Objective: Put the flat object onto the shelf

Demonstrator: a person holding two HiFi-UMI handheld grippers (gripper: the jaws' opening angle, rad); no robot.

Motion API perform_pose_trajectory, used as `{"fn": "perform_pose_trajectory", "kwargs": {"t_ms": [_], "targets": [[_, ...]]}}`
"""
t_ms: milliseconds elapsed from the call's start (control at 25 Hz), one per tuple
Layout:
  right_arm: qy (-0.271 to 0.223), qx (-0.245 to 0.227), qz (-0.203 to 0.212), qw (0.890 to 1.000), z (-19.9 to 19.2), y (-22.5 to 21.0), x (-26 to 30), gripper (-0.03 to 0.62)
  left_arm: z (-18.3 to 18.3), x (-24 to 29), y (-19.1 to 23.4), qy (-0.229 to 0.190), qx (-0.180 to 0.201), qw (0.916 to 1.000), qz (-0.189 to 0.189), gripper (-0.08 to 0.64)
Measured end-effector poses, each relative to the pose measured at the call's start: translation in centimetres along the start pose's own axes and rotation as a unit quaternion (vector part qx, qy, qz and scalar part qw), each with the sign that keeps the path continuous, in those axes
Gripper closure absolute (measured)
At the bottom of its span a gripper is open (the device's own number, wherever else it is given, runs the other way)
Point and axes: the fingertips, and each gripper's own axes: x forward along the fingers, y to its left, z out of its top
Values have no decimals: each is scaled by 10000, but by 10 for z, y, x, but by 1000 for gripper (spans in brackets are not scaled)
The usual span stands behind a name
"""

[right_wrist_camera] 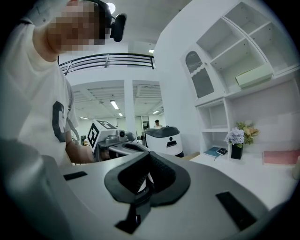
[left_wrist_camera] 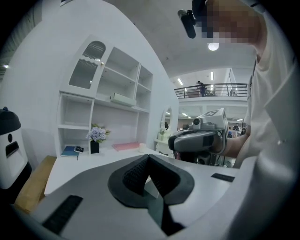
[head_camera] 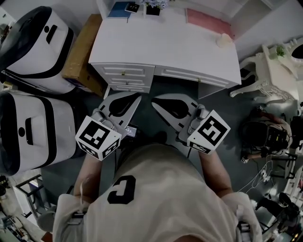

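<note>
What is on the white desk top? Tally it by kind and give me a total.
flat things: 2, a blue book and a pink folder
vase of flowers: 1
small dark gadget, lying on the blue book: 1
small cream round thing: 1
Total: 5

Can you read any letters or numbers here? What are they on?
"C": big dark letter on the person's shirt.
Marker cubes: black-and-white squares only, no words.
Blue book: too small to read.
</note>
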Motion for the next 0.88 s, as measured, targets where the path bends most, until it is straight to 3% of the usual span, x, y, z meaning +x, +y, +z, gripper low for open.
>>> {"fn": "perform_pose_trajectory", "kwargs": {"t_ms": [320,880], "targets": [[-5,-185,-262,9995,4,1,-5,569,3,0,-6,-54,66,9998,-161,546],[-120,-48,-399,9991,5,-6,-2,569,-1,-1,4,-47,21,9998,-177,546]]}}
